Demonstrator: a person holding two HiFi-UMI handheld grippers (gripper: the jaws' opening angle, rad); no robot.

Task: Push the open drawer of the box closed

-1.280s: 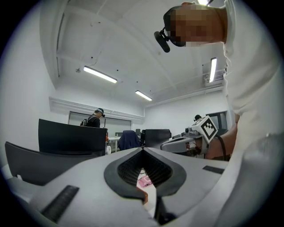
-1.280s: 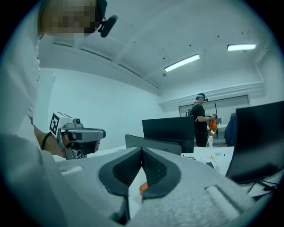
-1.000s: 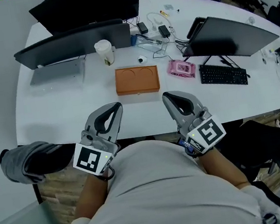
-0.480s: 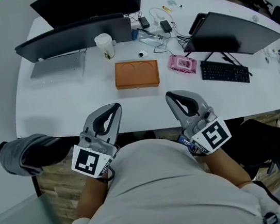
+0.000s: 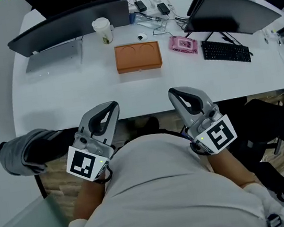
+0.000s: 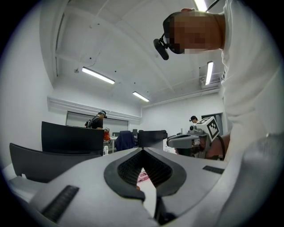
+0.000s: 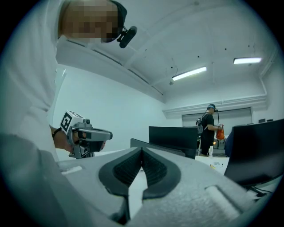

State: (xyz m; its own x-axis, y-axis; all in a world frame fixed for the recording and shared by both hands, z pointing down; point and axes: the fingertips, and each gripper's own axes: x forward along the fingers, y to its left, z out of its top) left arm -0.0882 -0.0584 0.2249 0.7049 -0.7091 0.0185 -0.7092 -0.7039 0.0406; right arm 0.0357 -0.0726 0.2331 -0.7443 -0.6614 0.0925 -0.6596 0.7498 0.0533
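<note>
- The left claw (image 5: 113,105) is clenched: in its own view the two dark ribbed pads meet at the tips, and nothing sits between them.
- The right claw (image 5: 174,92) is clenched too, pads tip to tip, and it holds nothing.
- Both claws point level over the near edge of the white bench (image 5: 66,100), side by side and well apart, each with its marker cube back by the person's wrist.
- The orange-brown box (image 5: 138,56) lies on the bench ahead of both claws, about midway between the lines they point along and well apart from either tip.
- The box shows two round hollows in its top. Its drawer (image 5: 140,69) faces the claws, but from the head view I cannot tell how far it stands out.
- Beyond the left claw, left of the box, a paper cup (image 5: 102,29) stands by a dark monitor (image 5: 65,22).
- Beyond the right claw, right of the box, lies a pink packet (image 5: 183,44). Further right is a black keyboard (image 5: 226,51) under a second monitor (image 5: 232,9).
- The person's white-shirted torso (image 5: 163,186) fills the space behind and between the claws.
- A grey and black chair (image 5: 29,153) sits outside the left claw, below the bench edge.
</note>
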